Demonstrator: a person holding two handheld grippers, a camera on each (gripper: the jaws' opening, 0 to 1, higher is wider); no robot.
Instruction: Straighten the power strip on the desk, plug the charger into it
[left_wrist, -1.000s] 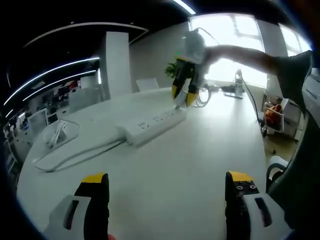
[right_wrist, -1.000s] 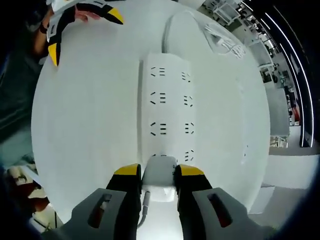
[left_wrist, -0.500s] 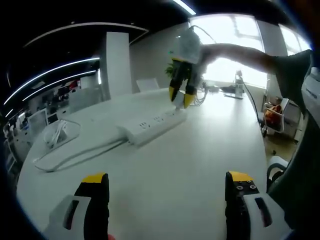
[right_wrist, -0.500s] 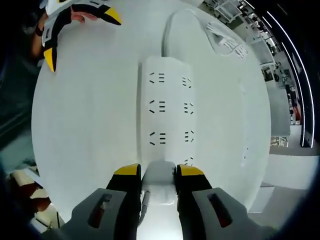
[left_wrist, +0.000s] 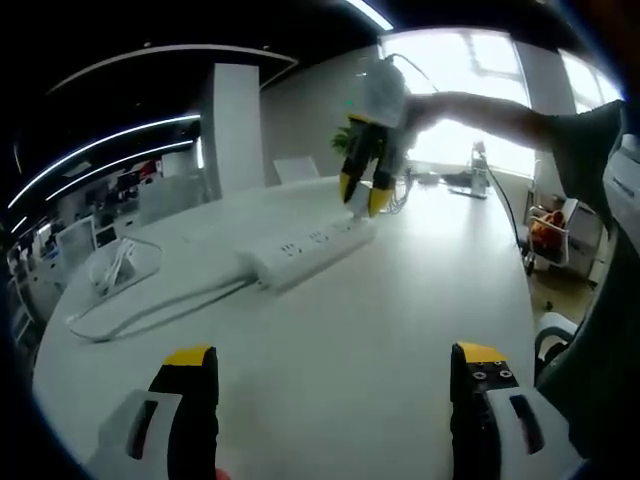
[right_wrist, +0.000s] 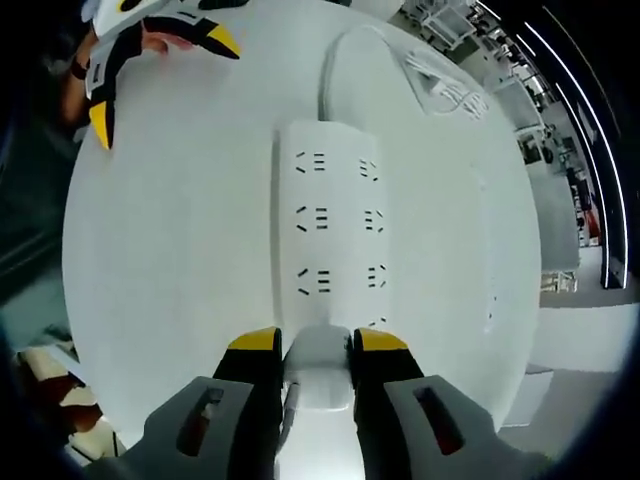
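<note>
Your right gripper (right_wrist: 317, 342) is clamped on the white charger (right_wrist: 318, 365), held over the near end of the power strip (right_wrist: 335, 235) on the desk (right_wrist: 170, 250). Your left gripper (left_wrist: 335, 365) hangs low over the desk, jaws wide apart, well short of the strip, whose cable (left_wrist: 150, 305) trails left.

An open-plan office: a long white worktop (left_wrist: 330, 330), rows of desks (left_wrist: 110, 200) (under strip ceiling lights (left_wrist: 110, 145)), big windows (left_wrist: 470, 70).
</note>
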